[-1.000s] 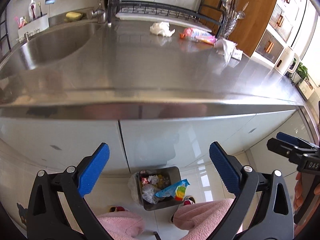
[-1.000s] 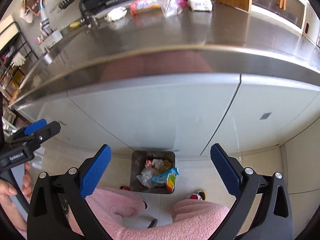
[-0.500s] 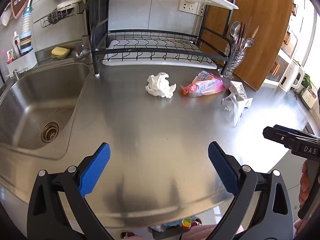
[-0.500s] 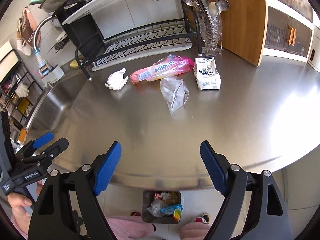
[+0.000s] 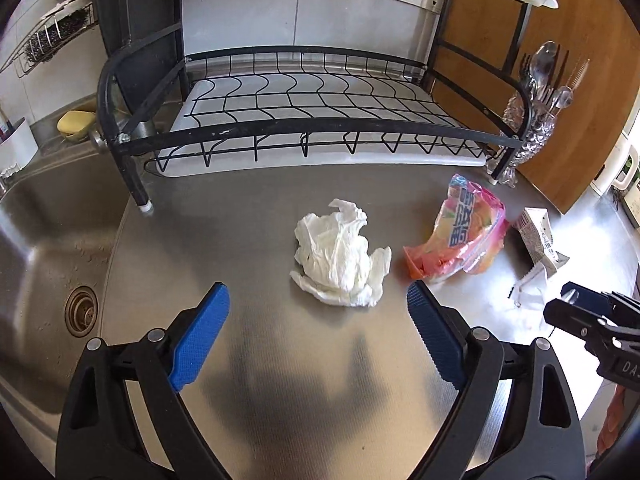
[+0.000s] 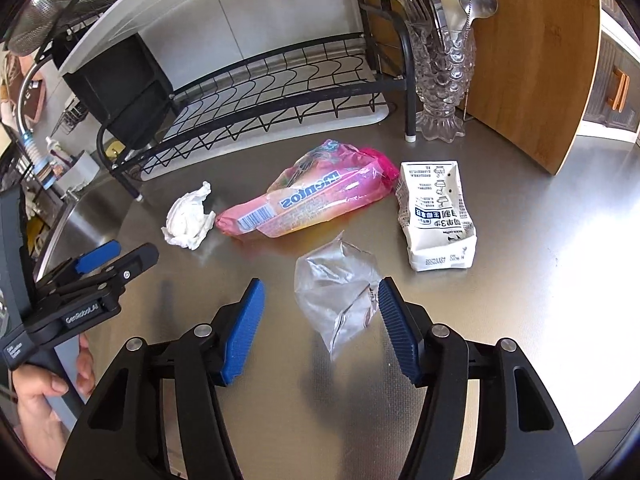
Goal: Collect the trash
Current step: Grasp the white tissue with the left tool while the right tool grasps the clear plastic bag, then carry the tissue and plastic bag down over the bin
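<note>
A crumpled white tissue (image 5: 340, 264) lies on the steel counter (image 5: 280, 380) just beyond my open, empty left gripper (image 5: 316, 300); it also shows in the right wrist view (image 6: 188, 218). A pink Mentos wrapper (image 6: 308, 196) (image 5: 460, 236) lies to its right, then a white coffee carton (image 6: 438, 216) (image 5: 538, 236). A clear crumpled plastic bag (image 6: 340, 292) lies between the tips of my open right gripper (image 6: 320, 296), close to the right fingertip (image 6: 390, 300). The right gripper also shows at the left wrist view's right edge (image 5: 580, 316).
A black wire dish rack (image 5: 312, 120) stands at the back of the counter. A glass utensil holder (image 6: 440, 76) and a wooden board (image 6: 532, 60) stand at the back right. The sink (image 5: 44, 260) lies to the left.
Both grippers rose from facing the bin on the floor to above the counter, then moved forward and down towards the trash. The right gripper now straddles the plastic bag.
</note>
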Demonstrator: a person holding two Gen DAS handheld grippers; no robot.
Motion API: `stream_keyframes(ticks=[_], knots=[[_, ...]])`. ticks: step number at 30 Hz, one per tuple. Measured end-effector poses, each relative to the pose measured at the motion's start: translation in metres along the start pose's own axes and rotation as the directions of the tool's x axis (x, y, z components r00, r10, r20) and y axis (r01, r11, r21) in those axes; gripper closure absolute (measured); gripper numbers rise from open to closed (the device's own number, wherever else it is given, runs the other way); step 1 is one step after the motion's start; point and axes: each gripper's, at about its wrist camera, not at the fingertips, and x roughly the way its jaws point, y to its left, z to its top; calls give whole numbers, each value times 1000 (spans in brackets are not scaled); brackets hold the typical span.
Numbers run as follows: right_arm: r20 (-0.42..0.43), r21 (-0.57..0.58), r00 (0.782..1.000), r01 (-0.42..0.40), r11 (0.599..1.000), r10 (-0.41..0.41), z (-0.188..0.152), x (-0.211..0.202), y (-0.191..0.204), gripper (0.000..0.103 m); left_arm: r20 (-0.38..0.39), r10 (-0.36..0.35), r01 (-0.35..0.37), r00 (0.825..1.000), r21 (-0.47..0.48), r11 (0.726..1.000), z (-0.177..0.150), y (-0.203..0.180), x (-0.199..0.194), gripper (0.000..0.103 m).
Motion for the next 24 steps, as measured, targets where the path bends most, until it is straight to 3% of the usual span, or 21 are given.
stream_keyframes(ticks=[2, 6, 8, 10, 14, 15, 24], knots=[[-19, 0, 1000, 0, 1000, 0, 3, 8, -1, 44, -19, -7, 7, 1000, -6, 1000, 7, 3, 12, 18], [-49, -4, 999, 16, 1000, -16, 6, 20, -2, 56, -68, -24, 22, 997, -25, 999, 15, 8, 32, 18], [-60, -4, 998, 19, 1000, -19, 6, 25, -3, 58, -81, -34, 32, 996, -27, 999, 17, 8, 39, 23], [-61, 1, 998, 16, 1000, -16, 8, 28, -4, 60, -99, -44, 43, 994, -18, 999, 17, 7, 44, 48], [-65, 3, 998, 6, 1000, -6, 9, 31, -3, 64, -114, -46, 47, 992, 9, 999, 17, 2, 46, 68], [-65, 2, 998, 4, 1000, -3, 9, 31, -2, 65, -116, -50, 52, 992, 10, 999, 17, 1, 45, 79], [-57, -9, 998, -24, 1000, 24, 0, 12, 8, 69, -64, -22, 27, 998, 65, 997, -2, -20, 1, 84]])
